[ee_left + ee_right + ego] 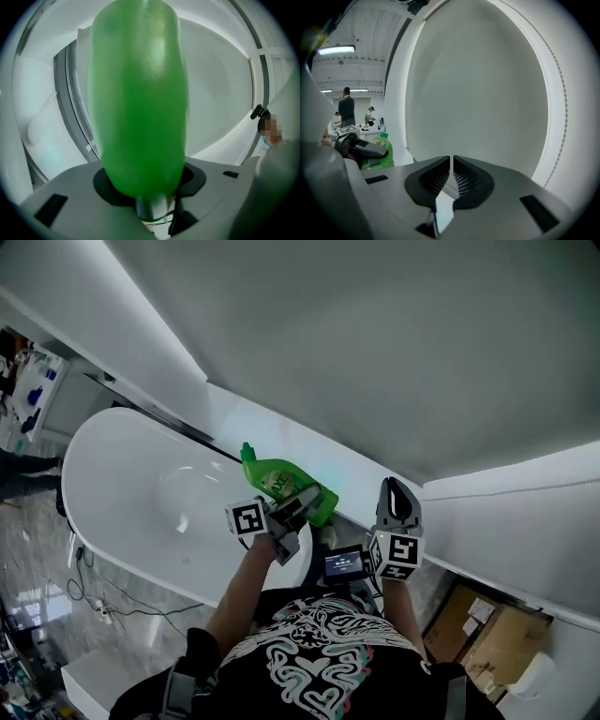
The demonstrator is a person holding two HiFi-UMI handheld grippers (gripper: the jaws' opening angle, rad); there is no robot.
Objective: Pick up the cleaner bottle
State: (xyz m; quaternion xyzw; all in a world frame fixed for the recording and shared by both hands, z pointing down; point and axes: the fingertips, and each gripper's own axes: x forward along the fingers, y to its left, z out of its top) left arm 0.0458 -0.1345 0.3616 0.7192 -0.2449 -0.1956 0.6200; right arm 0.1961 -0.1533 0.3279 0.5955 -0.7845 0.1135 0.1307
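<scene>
The green cleaner bottle [281, 486] hangs above the rim of the white bathtub [112, 512], held in my left gripper [298, 507]. In the left gripper view its green body [138, 98] fills the middle, wedged between the two dark pads. My right gripper [397, 501] is to the right of the bottle and apart from it, its jaws closed together with nothing between them [452, 176]. In the right gripper view the bottle [379, 152] shows at the left, with the left gripper clamped across it.
A white wall panel [394, 352] rises just behind both grippers. Cardboard boxes [487, 634] sit at the lower right. Cables [103, 606] lie on the marble floor left of the tub. A person [346, 108] stands far off in the room.
</scene>
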